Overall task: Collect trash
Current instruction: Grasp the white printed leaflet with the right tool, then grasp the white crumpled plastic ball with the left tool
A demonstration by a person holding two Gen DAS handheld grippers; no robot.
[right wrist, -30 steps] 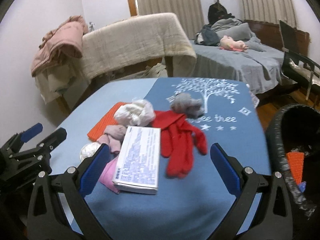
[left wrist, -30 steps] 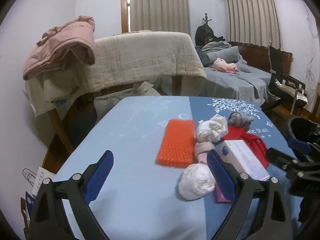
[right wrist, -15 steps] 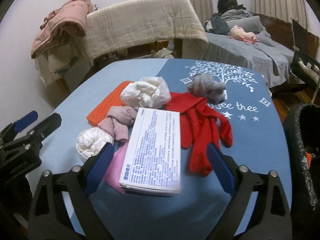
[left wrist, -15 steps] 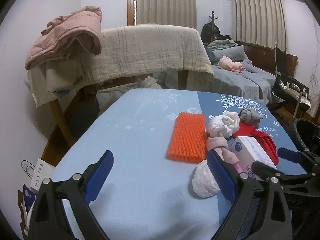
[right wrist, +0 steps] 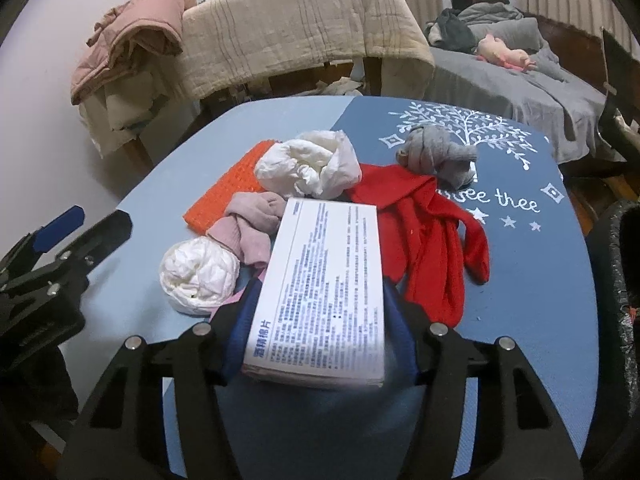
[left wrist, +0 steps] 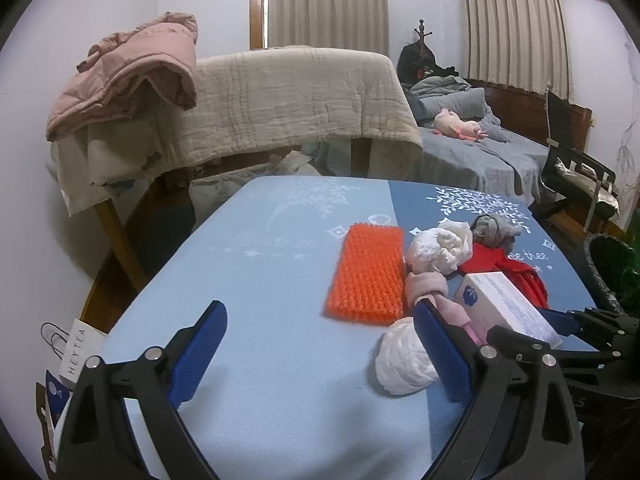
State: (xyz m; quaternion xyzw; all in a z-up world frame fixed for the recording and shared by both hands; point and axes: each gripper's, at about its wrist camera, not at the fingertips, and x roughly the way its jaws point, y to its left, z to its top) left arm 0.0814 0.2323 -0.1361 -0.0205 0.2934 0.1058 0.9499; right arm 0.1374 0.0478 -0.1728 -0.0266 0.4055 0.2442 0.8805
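Observation:
A white printed box (right wrist: pixel 326 280) lies on the blue table between the blue pads of my right gripper (right wrist: pixel 320 316), which has closed on its near end. The box also shows in the left wrist view (left wrist: pixel 504 306). Left of it lie a crumpled white paper ball (right wrist: pixel 198 274), a pink sock (right wrist: pixel 250 226), an orange spiky mat (right wrist: pixel 228 192) and a larger white paper wad (right wrist: pixel 310 166). My left gripper (left wrist: pixel 320 354) is open and empty above the table's near left; the paper ball (left wrist: pixel 404 364) is beside its right finger.
A red glove (right wrist: pixel 432 232) and a knotted grey sock (right wrist: pixel 436 156) lie right of the box. A black trash bin (right wrist: pixel 616 308) stands at the table's right edge. A blanket-draped chair (left wrist: pixel 288 100) and a bed (left wrist: pixel 480 152) stand behind.
My right gripper moved forward over the box and its fingers closed from wide open onto the box's sides. My left gripper drifted slightly and stayed open.

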